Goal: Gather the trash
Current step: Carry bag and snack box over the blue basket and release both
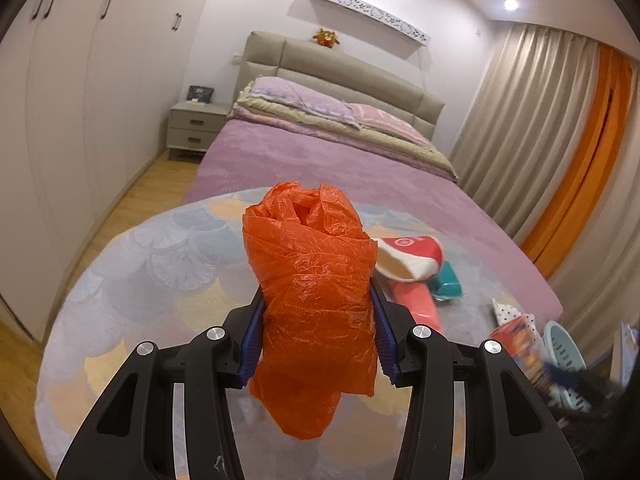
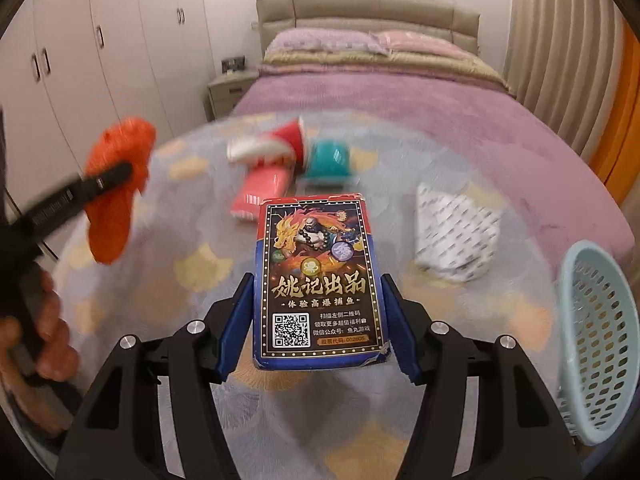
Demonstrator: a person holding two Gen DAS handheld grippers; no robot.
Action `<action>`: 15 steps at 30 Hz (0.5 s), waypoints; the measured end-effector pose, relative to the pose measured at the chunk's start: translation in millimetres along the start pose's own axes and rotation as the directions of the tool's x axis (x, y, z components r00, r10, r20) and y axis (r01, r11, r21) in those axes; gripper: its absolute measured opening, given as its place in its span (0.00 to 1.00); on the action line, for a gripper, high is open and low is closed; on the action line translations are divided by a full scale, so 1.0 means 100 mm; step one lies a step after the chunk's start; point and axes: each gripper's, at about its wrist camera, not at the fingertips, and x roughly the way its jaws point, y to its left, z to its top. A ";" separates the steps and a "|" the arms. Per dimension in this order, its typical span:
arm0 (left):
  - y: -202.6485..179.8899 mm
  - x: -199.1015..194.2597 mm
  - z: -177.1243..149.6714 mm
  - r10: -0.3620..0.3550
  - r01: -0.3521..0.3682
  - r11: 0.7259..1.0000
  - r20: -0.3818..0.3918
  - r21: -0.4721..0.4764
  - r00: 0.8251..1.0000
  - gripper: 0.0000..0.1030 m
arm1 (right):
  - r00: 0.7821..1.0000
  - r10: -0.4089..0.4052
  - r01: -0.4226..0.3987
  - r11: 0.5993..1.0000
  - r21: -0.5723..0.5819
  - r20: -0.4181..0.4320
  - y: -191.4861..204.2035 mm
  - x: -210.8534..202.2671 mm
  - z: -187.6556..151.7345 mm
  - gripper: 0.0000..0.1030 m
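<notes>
My left gripper [image 1: 316,294] is shut on a crumpled orange plastic bag [image 1: 312,280], which hangs above the round table; the same bag [image 2: 116,188] shows blurred at the left of the right wrist view. My right gripper [image 2: 317,280] is shut on a blue and red playing-card box [image 2: 320,280], its blue pads against both sides, lifted off the cloth. On the table lie a red and white paper cup [image 2: 272,144], a teal box [image 2: 328,158], a pink pack [image 2: 262,190] and a white printed wrapper [image 2: 456,232].
A light blue perforated basket [image 2: 600,340] stands at the table's right edge. The table carries a scallop-patterned cloth [image 1: 160,272]. A bed with a purple cover [image 1: 320,160] is right behind it, wardrobes are on the left and curtains on the right. A person's hand [image 2: 52,344] grips the left tool.
</notes>
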 end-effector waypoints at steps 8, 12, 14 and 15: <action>-0.41 -0.35 0.14 -0.054 0.053 0.995 0.017 0.082 0.998 0.44 | 0.991 -0.050 0.040 0.996 0.078 0.123 -0.62 -0.80 0.09 0.56; -0.69 -0.47 0.14 -0.106 0.103 0.986 0.017 0.130 0.994 0.44 | 0.981 -0.127 0.108 0.986 0.127 0.146 -0.97 -1.08 -0.01 0.56; -0.85 -0.51 0.12 -0.134 0.130 0.979 0.015 0.157 0.991 0.44 | 0.979 -0.139 0.116 0.981 0.158 0.148 -1.14 -1.17 -0.07 0.56; -0.95 -0.52 0.09 -0.145 0.141 0.975 0.011 0.171 0.989 0.44 | 0.978 -0.145 0.118 0.977 0.179 0.150 -1.24 -1.22 -0.10 0.56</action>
